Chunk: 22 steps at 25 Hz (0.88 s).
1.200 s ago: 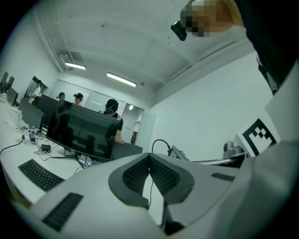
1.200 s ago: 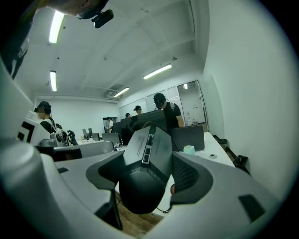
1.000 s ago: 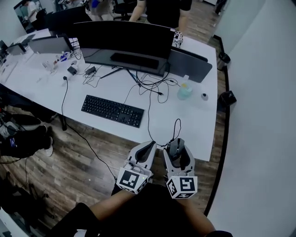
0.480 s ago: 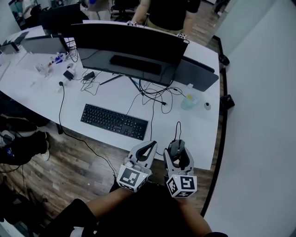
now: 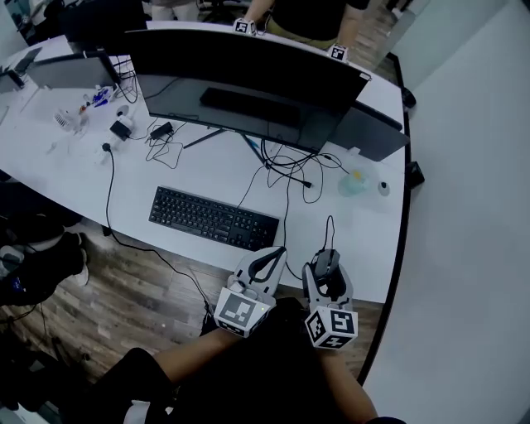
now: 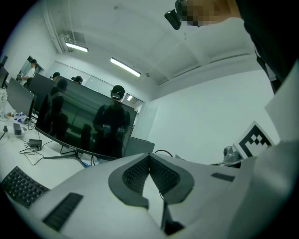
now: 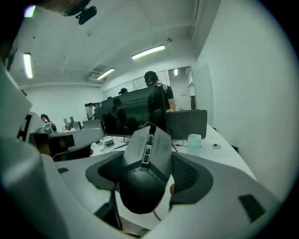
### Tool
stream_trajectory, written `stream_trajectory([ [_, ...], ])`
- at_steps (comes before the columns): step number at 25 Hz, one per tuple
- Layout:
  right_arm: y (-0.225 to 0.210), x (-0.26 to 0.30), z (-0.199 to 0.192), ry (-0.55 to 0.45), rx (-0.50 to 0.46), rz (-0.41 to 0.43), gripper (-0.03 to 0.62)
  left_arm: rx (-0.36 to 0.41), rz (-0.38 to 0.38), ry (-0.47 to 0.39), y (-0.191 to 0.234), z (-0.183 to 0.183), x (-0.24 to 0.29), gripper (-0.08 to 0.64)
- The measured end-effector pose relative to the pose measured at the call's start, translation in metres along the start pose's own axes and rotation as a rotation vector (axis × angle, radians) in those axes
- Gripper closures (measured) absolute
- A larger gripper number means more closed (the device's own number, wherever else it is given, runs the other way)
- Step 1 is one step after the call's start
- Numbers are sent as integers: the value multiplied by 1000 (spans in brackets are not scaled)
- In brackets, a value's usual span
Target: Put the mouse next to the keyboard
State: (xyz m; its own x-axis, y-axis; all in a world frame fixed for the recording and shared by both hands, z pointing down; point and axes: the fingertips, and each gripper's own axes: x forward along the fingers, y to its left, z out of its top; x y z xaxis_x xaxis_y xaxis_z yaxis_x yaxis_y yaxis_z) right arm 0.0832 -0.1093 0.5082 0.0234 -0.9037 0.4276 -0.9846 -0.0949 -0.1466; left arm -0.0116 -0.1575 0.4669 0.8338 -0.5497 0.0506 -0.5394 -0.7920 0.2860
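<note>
A black wired mouse (image 7: 145, 170) sits between the jaws of my right gripper (image 5: 327, 267), which is shut on it above the desk's near edge. The mouse (image 5: 325, 266) trails a black cord (image 5: 330, 228) up across the white desk (image 5: 199, 174). Left of it on the desk lies the black keyboard (image 5: 214, 218). Just to the left of the right gripper, my left gripper (image 5: 270, 258) is shut with nothing in it, its pads (image 6: 149, 175) touching at the tips.
A wide dark monitor (image 5: 240, 79) stands behind the keyboard, with tangled cables (image 5: 290, 170) under it. A pale bottle (image 5: 354, 181) and a small round thing (image 5: 383, 188) sit at the desk's right end. A person (image 5: 315, 16) stands beyond the desk.
Both grippers shifted slightly right and nearer the desk's near edge, the mouse still held in the right one. The view has moved so the desk sits lower in frame.
</note>
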Motion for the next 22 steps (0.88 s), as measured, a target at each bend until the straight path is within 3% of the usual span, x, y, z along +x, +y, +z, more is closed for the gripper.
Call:
stream_trajectory([
  [5,-9,15,-15,55,5,-12,272,-35,37,34,17,-9,6,555],
  [10,-14,34,-32,99,10,7,272,-2,25,28,21,-13,16,555],
  [16,-37,63,-47,147,37,20,272,9,82,43,37,-17,36,555],
  [22,-42,93,-66,213,31,69,272,2,94,107,40,-32,60,555],
])
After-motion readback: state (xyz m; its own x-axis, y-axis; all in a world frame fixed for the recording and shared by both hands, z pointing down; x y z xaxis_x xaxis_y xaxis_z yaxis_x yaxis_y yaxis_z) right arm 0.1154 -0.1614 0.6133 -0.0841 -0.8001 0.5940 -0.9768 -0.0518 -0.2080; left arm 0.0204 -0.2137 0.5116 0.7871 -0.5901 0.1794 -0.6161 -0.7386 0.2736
